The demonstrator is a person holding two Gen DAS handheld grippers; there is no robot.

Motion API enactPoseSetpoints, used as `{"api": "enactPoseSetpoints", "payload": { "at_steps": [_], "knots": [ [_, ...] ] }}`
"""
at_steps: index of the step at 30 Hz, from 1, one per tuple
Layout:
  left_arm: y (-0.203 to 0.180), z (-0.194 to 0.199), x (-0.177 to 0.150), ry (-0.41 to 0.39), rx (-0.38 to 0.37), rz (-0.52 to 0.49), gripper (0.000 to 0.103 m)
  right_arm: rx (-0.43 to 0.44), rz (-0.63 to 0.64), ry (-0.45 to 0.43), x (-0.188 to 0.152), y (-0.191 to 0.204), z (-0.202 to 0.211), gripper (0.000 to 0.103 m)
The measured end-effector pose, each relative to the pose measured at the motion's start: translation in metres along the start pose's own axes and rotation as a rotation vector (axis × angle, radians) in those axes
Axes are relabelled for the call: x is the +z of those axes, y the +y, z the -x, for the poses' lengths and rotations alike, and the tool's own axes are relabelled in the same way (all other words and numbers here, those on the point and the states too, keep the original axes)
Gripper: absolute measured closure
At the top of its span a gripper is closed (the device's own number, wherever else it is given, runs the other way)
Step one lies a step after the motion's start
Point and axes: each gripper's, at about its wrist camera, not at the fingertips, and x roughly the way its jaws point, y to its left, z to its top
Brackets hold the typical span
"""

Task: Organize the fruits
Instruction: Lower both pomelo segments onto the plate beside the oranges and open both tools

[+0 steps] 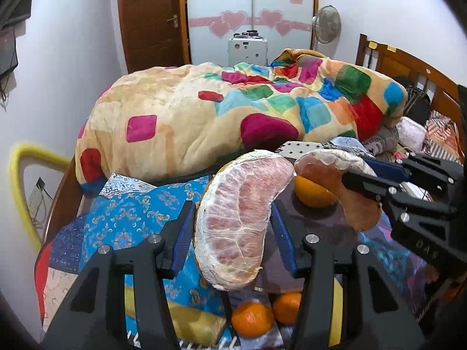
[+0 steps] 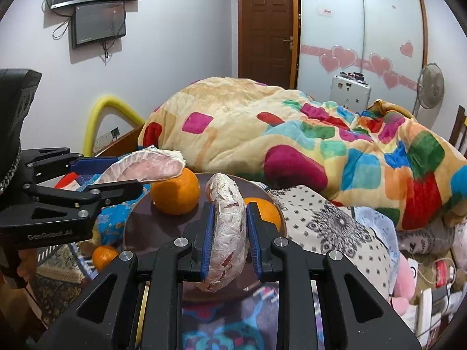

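My left gripper is shut on a large peeled pomelo segment, pinched between its blue pads and held above a dark brown plate. To its right my right gripper is shut on a second, narrower pomelo segment. The right wrist view shows that segment upright between the pads of the right gripper, over the plate. Two oranges sit on the plate. The left gripper holds its segment at the left.
Small oranges lie off the plate on the patterned cloth. A bulky colourful blanket fills the bed behind. A wooden headboard, a fan and clutter are to the right.
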Motion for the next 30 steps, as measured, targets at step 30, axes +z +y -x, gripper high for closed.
{"api": "enactPoseSetpoints", "payload": {
  "at_steps": [30],
  "knots": [
    [0.002,0.028,-0.009,0.005,-0.032,0.017,0.043,-0.018,-0.009,-0.001,-0.012,0.006,0.036,0.061]
  ]
}}
